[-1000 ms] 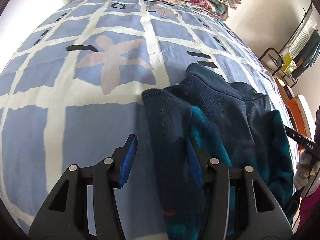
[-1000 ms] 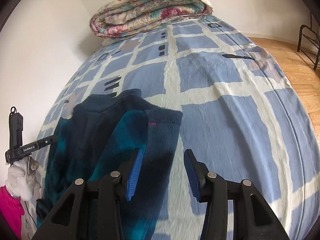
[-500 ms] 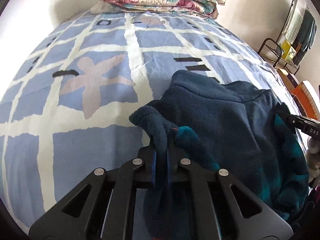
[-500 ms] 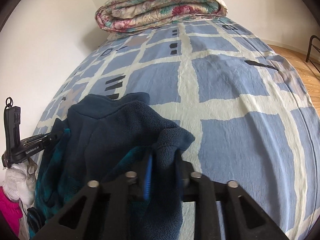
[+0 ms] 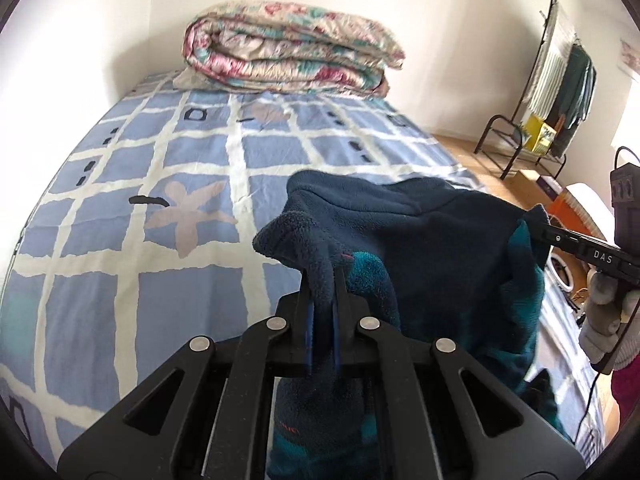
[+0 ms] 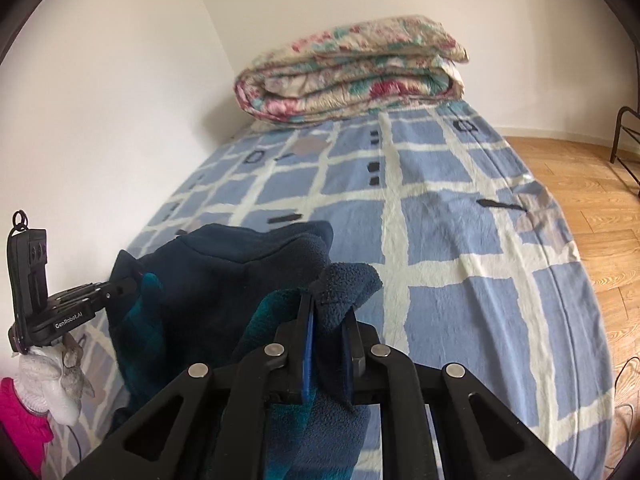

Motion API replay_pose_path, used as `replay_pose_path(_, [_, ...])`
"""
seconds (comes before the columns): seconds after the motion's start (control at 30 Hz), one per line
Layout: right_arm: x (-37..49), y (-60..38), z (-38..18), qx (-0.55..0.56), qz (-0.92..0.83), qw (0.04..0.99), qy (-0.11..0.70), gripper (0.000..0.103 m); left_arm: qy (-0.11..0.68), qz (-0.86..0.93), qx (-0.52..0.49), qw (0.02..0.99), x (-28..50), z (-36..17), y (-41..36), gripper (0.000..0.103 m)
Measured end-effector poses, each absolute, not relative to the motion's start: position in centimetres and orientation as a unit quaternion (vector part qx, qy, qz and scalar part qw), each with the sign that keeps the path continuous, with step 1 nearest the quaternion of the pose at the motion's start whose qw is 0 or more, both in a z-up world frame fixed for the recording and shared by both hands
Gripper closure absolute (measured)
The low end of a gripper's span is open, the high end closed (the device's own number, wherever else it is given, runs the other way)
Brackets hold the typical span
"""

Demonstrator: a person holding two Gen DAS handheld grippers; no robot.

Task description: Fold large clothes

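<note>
A dark navy fleece garment (image 5: 424, 236) with a teal lining hangs lifted off the blue checked bed sheet (image 5: 112, 280), stretched between both grippers. My left gripper (image 5: 322, 280) is shut on one bunched edge of the fleece, which bulges above its blue pads. In the right wrist view the same fleece (image 6: 236, 276) is pinched by my right gripper (image 6: 328, 312); its jaws are still closing on a thick fold. Each view shows the other gripper at the garment's far edge, held by a white-gloved hand (image 5: 604, 316).
A folded floral quilt (image 5: 292, 56) lies at the head of the bed against the white wall. A metal clothes rack (image 5: 560, 92) stands at the right on the wooden floor (image 6: 580, 184). The bed's edge falls away on the right of the right wrist view.
Both grippers went from open beside the fleece edges to shut on them, then rose and lifted the garment off the sheet. Both views now tilt up toward the quilt and wall.
</note>
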State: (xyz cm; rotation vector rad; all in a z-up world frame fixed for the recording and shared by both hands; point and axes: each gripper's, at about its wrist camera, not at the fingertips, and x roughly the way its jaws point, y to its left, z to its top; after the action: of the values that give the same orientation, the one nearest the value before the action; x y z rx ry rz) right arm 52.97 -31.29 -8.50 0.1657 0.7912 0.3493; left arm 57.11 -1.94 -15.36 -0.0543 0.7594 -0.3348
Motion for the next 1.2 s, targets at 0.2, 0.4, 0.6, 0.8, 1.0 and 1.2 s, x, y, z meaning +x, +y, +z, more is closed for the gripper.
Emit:
replay_pose_path(0.2, [46.4,-31.7,-4.7,0.070,0.193,0.907,0.368,0.094,0.350,-0.185,-0.047,0.917,49.7,-12.6,-1.7,0.099])
replay_pose_path(0.4, [38.5,-31.0,-4.3,0.040,0.210,0.902,0.375,0.094,0.351,-0.198,-0.032,0.915,42.2,-12.4,-2.0,0.099])
replay_pose_path(0.6, [31.4,-30.9,-6.7,0.017,0.211,0.893,0.398,0.094,0.364,-0.202,0.008,0.909,35.2,-13.9,-2.4,0.099])
replay_pose_path(0.8, [26.0,-30.4,-8.9,-0.034,0.191,0.892,0.408,0.094,0.402,-0.196,0.049,0.893,30.7,-16.9,-1.9,0.099])
replay_pose_path(1.0, [21.3,-32.1,-9.2,-0.058,0.183,0.883,0.428,0.081,0.418,-0.188,0.060,0.887,25.2,-17.3,0.9,0.098])
replay_pose_path(1.2, [20.8,-35.5,-8.1,0.093,0.202,0.869,0.441,0.070,0.418,-0.180,-0.099,0.885,26.1,-15.0,6.3,0.047])
